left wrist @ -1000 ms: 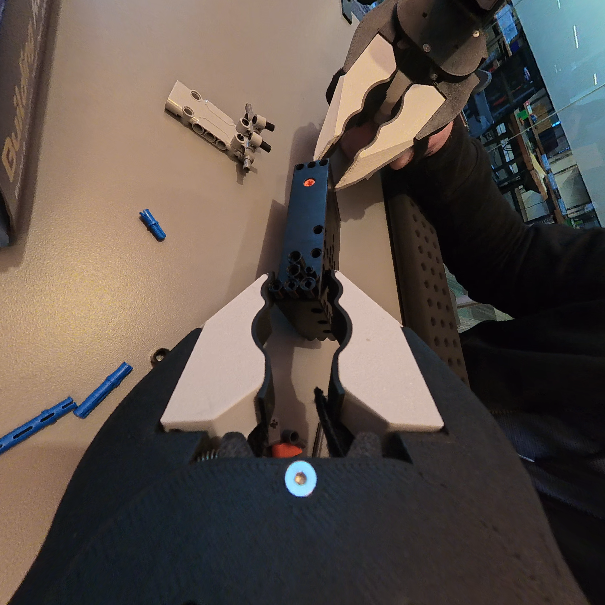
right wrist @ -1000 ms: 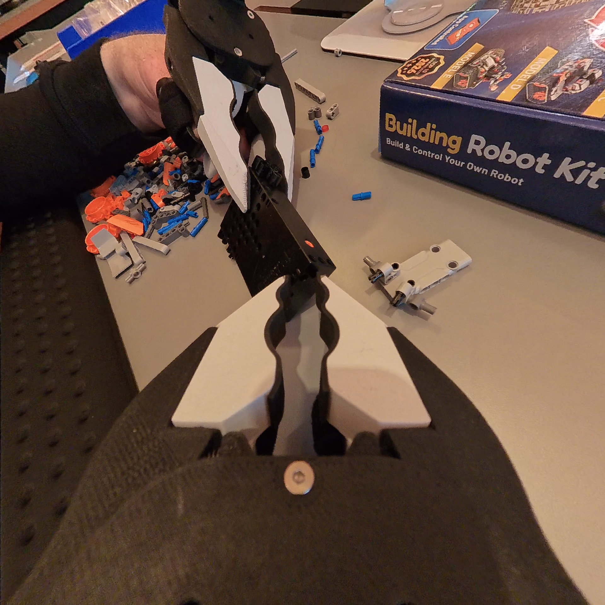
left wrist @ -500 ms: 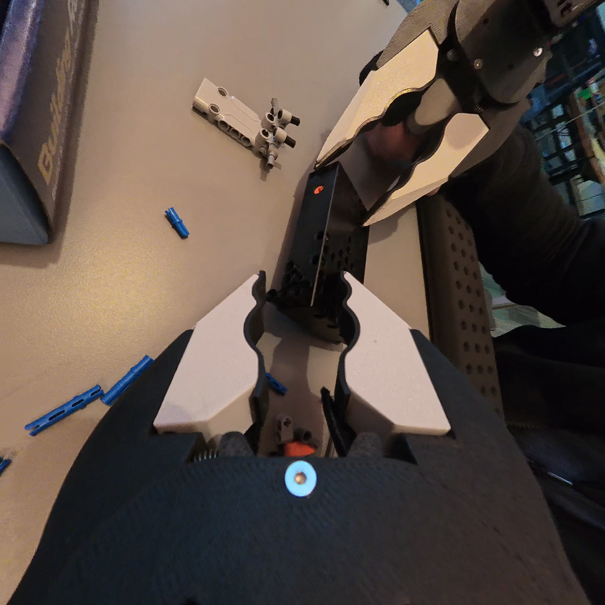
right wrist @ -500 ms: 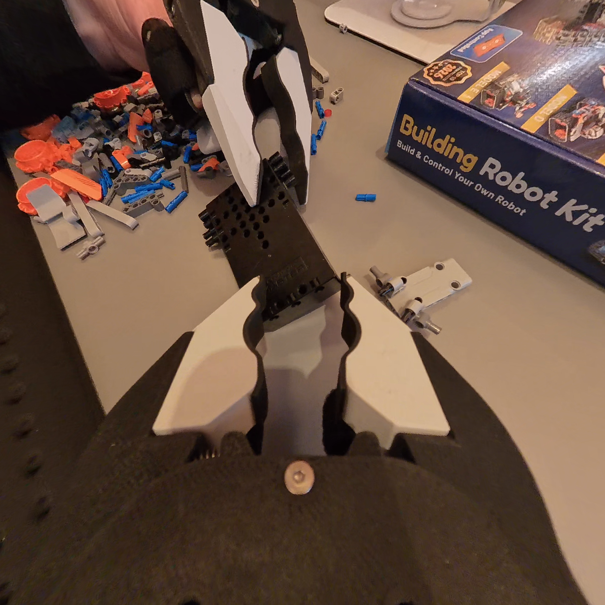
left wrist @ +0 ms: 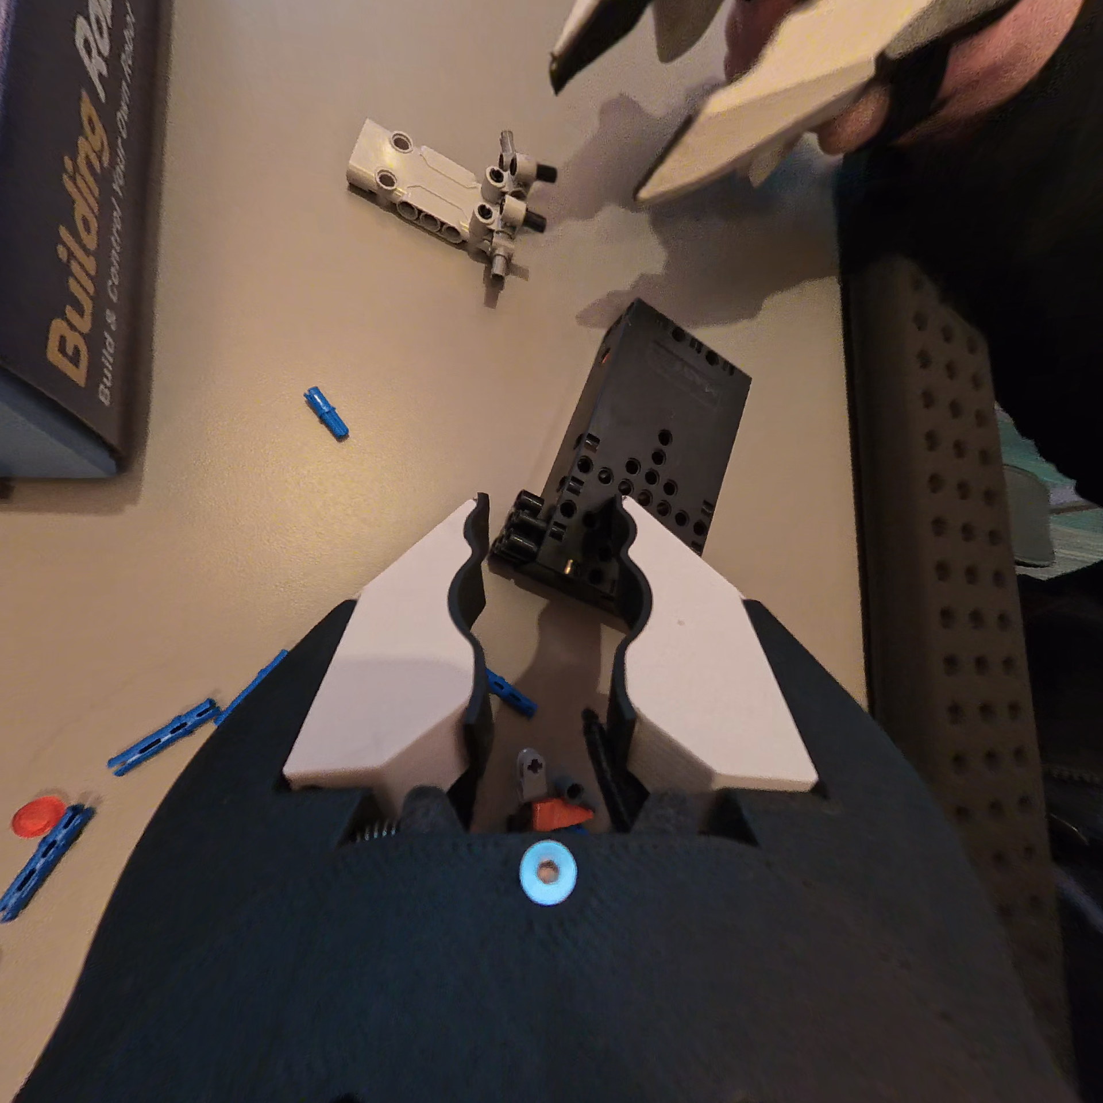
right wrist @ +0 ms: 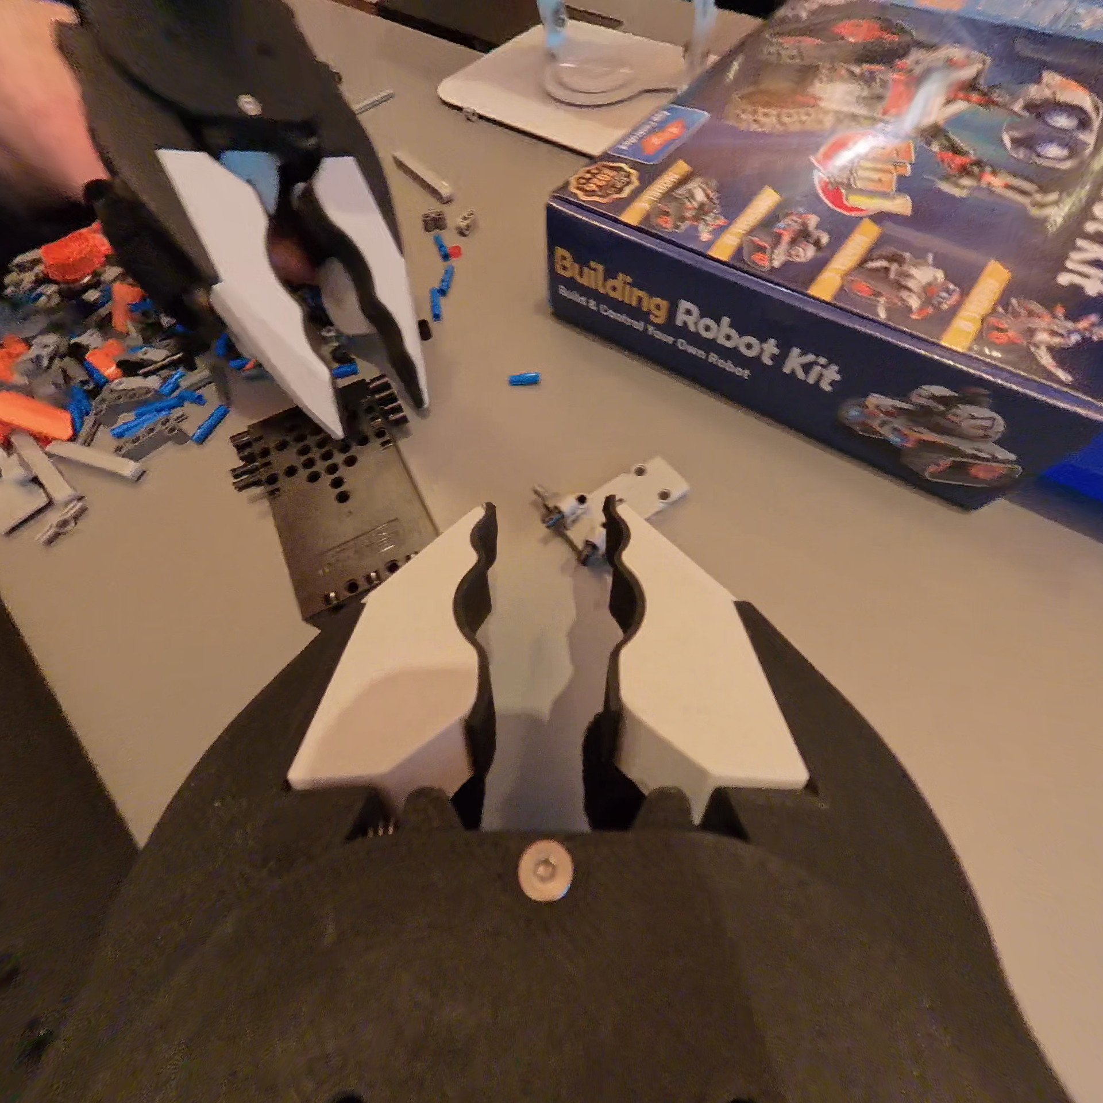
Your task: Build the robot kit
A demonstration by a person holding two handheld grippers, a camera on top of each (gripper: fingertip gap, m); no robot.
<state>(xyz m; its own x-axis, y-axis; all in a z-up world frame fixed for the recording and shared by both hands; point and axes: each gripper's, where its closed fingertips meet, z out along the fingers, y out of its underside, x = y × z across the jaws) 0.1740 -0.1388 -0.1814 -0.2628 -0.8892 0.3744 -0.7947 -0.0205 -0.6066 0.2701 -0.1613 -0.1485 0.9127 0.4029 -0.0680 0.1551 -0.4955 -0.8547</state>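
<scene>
Now my left claw (left wrist: 552, 537) sits spread around the black block's (left wrist: 650, 441) pin end; I should squeeze slowly. My right claw (right wrist: 549, 519) hangs spread, empty, beside the block.

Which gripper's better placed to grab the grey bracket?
Right, probably. The right gripper is open with the grey bracket just past its fingertips; the left gripper sits at the black block, farther off.
</scene>
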